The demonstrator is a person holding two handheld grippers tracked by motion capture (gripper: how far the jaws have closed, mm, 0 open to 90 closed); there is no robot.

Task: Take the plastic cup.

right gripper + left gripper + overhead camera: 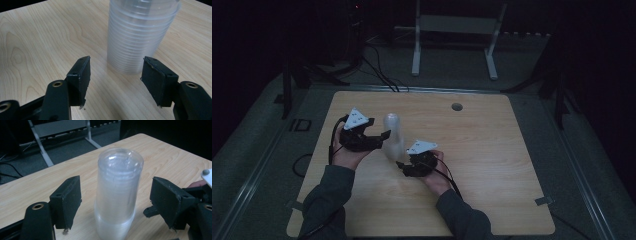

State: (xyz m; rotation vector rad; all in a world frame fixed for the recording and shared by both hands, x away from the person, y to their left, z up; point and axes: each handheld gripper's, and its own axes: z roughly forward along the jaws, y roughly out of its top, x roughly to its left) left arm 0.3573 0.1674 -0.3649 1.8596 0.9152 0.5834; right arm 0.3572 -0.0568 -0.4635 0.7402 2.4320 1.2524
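Note:
A tall stack of clear plastic cups stands upside down on the wooden table, just left of its middle. My left gripper is at the stack's left, up near its top. In the left gripper view its jaws stand wide on either side of the stack with a gap on both sides, so the left gripper is open. My right gripper is low by the stack's base on its right. In the right gripper view the stack stands just beyond the right gripper, whose jaws are apart with nothing between them.
A round cable hole sits in the table's far half. Behind the table a white metal frame stands on the grey floor, with cables trailing left of it. The person's sleeved forearms enter from the near edge.

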